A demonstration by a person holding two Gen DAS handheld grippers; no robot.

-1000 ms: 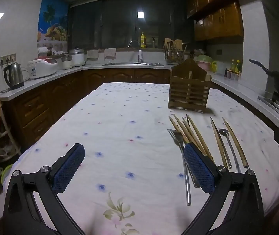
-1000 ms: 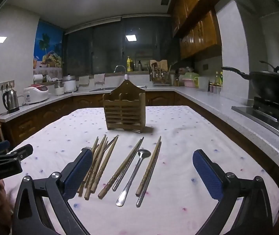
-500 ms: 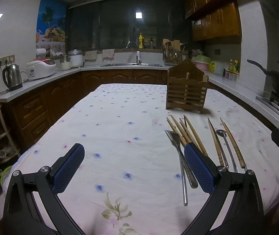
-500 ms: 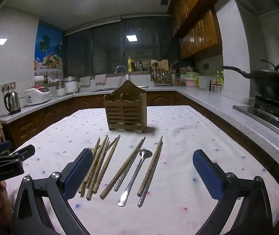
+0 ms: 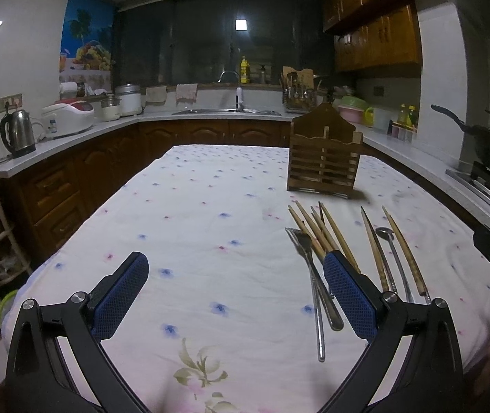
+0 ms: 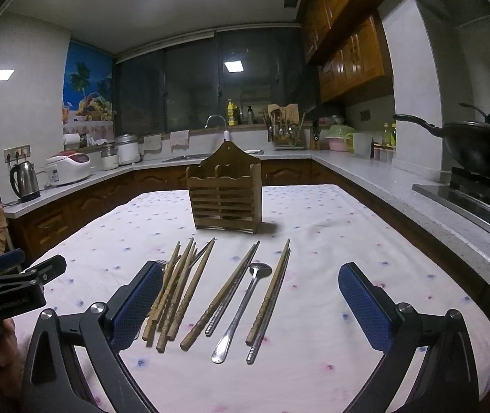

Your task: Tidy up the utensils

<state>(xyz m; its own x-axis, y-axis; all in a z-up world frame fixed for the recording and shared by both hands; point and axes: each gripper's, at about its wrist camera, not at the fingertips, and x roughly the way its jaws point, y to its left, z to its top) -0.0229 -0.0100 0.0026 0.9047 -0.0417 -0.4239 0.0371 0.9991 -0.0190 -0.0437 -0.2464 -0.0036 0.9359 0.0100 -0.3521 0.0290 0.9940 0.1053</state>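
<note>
With both grippers hovering, I see left gripper and right gripper jaws wide apart; chopsticks, spoon lie before wooden holder.

Utensil holder upright mid-table; chopsticks, spoon before it; fork leftmost

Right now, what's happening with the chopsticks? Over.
Both hand-held grippers open, left, right, empty. Chopsticks, spoon flat on cloth. Wooden holder upright behind. Nothing blocking.
</note>
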